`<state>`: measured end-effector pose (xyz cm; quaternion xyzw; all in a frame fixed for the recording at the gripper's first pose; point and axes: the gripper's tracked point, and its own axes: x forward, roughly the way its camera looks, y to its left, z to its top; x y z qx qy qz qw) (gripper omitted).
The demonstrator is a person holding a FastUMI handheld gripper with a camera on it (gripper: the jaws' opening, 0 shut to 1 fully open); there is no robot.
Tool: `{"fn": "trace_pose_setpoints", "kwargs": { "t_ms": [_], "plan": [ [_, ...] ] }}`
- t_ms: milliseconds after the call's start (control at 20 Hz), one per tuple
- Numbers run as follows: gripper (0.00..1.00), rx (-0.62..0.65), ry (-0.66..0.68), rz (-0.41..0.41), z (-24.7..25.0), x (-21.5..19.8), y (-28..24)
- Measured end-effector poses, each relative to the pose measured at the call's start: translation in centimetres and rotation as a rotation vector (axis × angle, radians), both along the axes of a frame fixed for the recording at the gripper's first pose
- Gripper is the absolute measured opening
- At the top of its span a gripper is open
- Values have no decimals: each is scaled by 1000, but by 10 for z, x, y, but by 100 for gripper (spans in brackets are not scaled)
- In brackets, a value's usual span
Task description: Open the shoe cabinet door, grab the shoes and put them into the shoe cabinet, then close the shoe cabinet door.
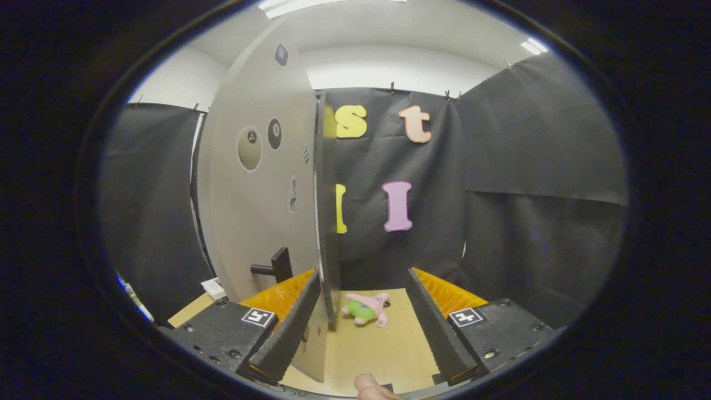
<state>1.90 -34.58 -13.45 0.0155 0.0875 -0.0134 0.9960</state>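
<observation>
The tall grey shoe cabinet door (255,211) stands right ahead, turned so that I see its face and its thin dark edge (328,222). A black handle (273,266) sticks out of the face low down, just above my left finger (289,328). My gripper (364,275) is open wide. The door's edge and lower corner run down between the fingers, close against the inner side of the left one. The right finger (439,328) is well apart from the door and touches nothing.
A small pink and green plush toy (366,308) lies on the wooden surface (383,350) between the fingers, just beyond the door edge. A small white box (214,288) sits left of the door. A person's fingertip (369,388) pokes in at the bottom.
</observation>
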Motion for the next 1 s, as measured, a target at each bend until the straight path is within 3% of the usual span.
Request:
{"fn": "trace_pose_setpoints", "kwargs": {
  "t_ms": [200, 700, 1000],
  "plan": [
    [97, -25, -29, 25, 2, 9, 7],
    [93, -27, -42, -26, 4, 4, 36],
    [93, -22, -32, -36, 2, 0, 101]
  ]
}}
